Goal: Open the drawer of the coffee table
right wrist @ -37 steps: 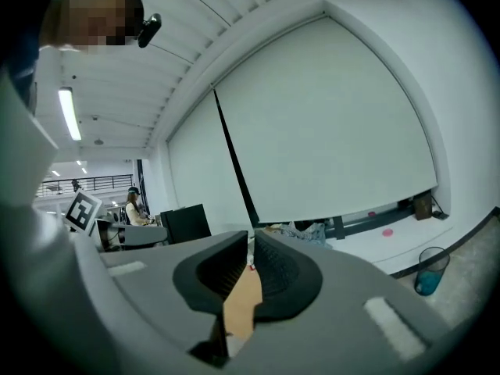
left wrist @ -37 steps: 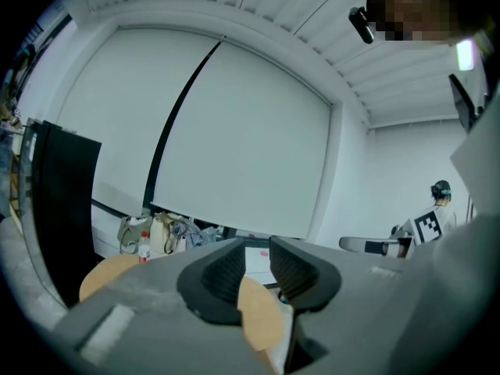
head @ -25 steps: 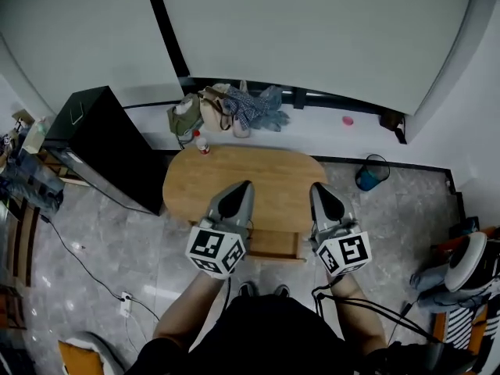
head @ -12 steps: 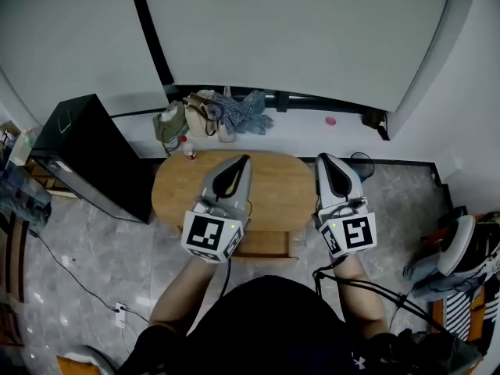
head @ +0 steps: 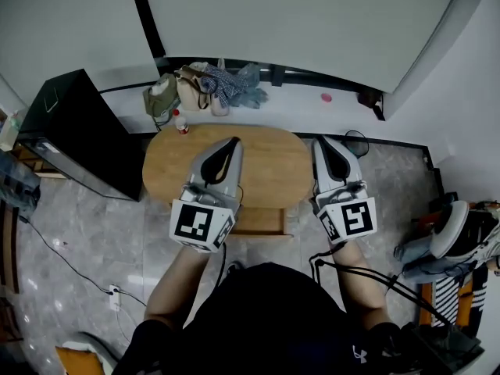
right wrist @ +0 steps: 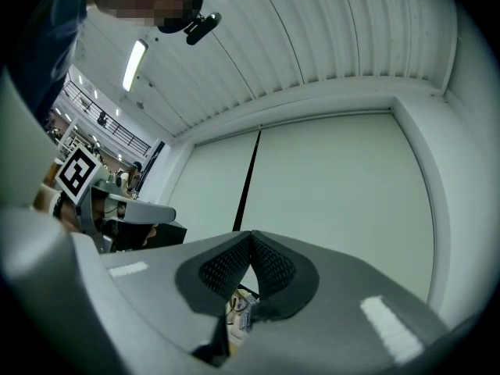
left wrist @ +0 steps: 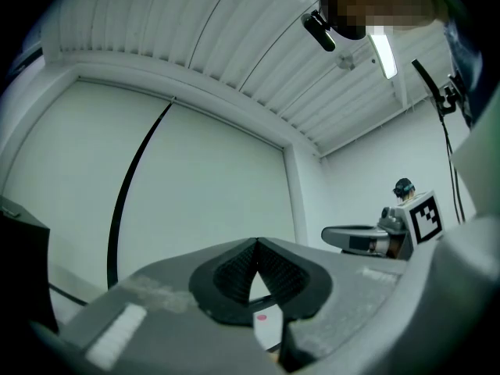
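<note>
Wooden drawer (head: 266,222) already out, centre frame; left tool (head: 232,142), right tool (head: 319,142) pressed together, empty, lifted higher: task likely done.

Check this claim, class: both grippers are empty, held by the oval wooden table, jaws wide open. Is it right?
No. The jaws are shut, not wide open; the left and right gripper views show the pads meeting. The left gripper and right gripper are indeed empty, by the oval table.
</note>
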### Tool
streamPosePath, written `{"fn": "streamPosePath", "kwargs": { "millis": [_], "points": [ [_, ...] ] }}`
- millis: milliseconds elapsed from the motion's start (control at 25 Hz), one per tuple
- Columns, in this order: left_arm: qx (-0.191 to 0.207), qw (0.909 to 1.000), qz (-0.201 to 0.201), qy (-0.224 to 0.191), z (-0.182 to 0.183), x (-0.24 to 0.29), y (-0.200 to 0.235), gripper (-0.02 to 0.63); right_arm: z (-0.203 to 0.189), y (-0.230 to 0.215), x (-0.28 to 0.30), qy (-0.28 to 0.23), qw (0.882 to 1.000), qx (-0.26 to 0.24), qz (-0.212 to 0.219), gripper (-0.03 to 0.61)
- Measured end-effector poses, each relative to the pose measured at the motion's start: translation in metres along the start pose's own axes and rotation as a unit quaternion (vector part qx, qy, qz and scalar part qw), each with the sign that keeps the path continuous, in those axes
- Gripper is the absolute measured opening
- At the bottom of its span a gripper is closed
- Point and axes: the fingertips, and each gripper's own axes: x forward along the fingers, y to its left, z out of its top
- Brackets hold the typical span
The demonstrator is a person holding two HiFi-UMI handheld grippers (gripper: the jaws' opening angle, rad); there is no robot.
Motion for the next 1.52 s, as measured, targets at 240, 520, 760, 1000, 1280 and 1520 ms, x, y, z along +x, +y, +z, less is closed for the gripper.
{"fn": "streamPosePath", "kwargs": {
  "millis": [240, 520, 760, 1000, 1280, 1520],
  "points": [
    [-0.011, 0.9999, 0.002, 0.008, -0.006, -0.006, 0.001, 0.002, -0.009, 0.009, -0.006, 0.015, 1.000, 0.013, 0.002, 0.002],
    [-0.008, 0.9999, -0.004, 0.011, -0.009, -0.003, -0.007, 0.002, -0.013, 0.003, -0.016, 0.019, 1.000, 0.020, -0.007, 0.002],
    [-0.007, 0.9999, -0.002, 0.012, -0.007, -0.003, -0.009, 0.002, -0.010, 0.002, -0.017, 0.016, 1.000, 0.022, -0.005, 0.002],
    [-0.006, 0.9999, -0.001, 0.013, -0.007, -0.002, -0.008, 0.002, -0.010, 0.004, -0.014, 0.015, 1.000, 0.023, 0.001, 0.002],
    [-0.009, 0.9998, 0.005, 0.019, -0.009, -0.002, -0.008, 0.002, -0.011, 0.004, -0.014, 0.017, 1.000, 0.025, 0.006, 0.002],
    [-0.010, 0.9998, 0.002, 0.019, -0.009, -0.004, -0.008, 0.002, -0.011, 0.006, -0.016, 0.018, 1.000, 0.026, 0.003, 0.002]
  ]
}}
